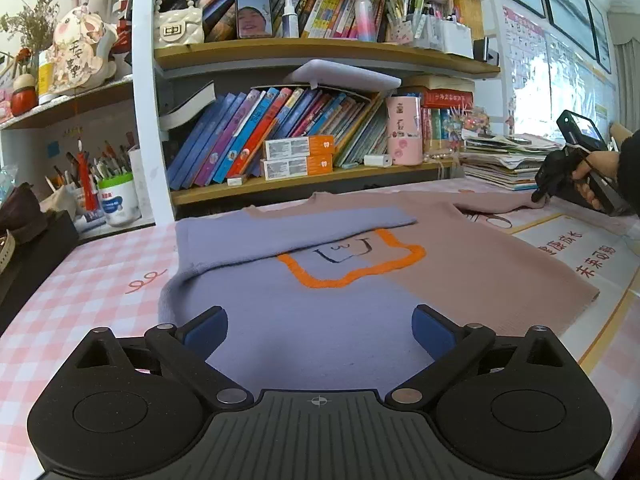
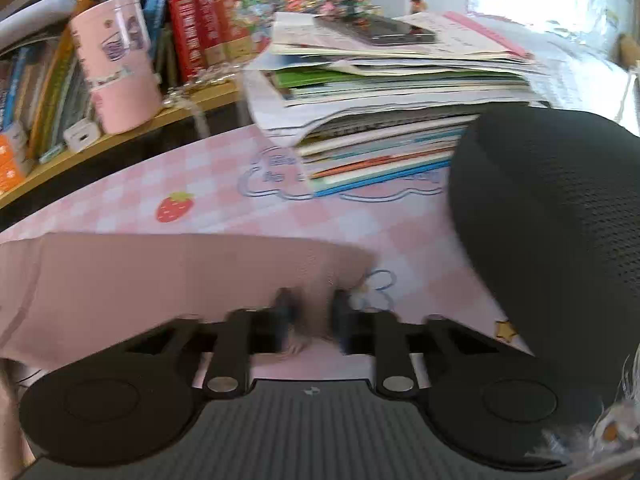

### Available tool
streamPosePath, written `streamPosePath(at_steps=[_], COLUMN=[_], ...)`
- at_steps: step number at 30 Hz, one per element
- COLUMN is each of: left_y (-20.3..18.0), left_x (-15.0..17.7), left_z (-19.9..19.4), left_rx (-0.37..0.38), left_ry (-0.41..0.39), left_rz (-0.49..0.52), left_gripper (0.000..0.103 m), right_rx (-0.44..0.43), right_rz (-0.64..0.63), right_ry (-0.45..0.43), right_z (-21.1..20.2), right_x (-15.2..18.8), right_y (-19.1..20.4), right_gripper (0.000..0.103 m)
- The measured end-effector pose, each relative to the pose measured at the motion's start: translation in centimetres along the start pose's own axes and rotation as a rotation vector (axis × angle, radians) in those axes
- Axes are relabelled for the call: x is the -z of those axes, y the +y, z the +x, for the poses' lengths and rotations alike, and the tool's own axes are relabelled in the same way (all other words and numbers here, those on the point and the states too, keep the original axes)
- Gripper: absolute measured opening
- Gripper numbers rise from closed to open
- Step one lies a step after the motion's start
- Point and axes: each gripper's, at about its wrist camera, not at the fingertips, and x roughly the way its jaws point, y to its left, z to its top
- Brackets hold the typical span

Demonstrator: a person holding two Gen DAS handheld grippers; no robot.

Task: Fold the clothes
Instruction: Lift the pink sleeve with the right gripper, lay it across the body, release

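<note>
Sweater [image 1: 340, 280]: lies flat on the pink checked surface [image 1: 80, 280], collar toward the bookshelf [image 1: 320, 52], hem toward me; long axis runs front to back.
Done: I judge my blue sleeve [image 1: 280, 228] is already folded across the chest.
Left: pink sleeve [image 2: 192, 268], then the body fold.
Left tool [image 1: 320, 330]: fingers wide apart, hovering over the hem, holding nothing.
Right tool [image 2: 310, 316]: closed on the pink cuff, though the view is blurred.

Wooden bookshelf [image 1: 320, 54] w/ white uprights, packed w/ books. Pink checked tablecloth [image 1: 80, 280] on table; paper stack [image 2: 384, 92] at far edge. Bright window [image 1: 560, 92] on right.
</note>
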Motion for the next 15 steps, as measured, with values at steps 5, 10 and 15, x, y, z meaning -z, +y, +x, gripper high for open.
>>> streamPosePath(at_steps=[5,10,15], left_y=[-0.6,-1.2,-1.6], left_x=[0.0,0.1,0.3], left_z=[0.0,-0.1,-0.7], left_rx=[-0.011,-0.016,-0.027], left_ry=[0.004,-0.011,-0.049], left_rz=[0.033,0.076,0.100], left_gripper=[0.103,0.103,0.103], right_rx=[-0.072,-0.246,-0.393], right_rz=[-0.004,-0.012,-0.127], right_ry=[-0.062,-0.168,-0.255], right_z=[-2.8,-8.2,-13.2], right_x=[-0.9,-3.1,-5.3], right_y=[2.0,5.6,13.0], right_gripper=[0.010,0.010,0.010])
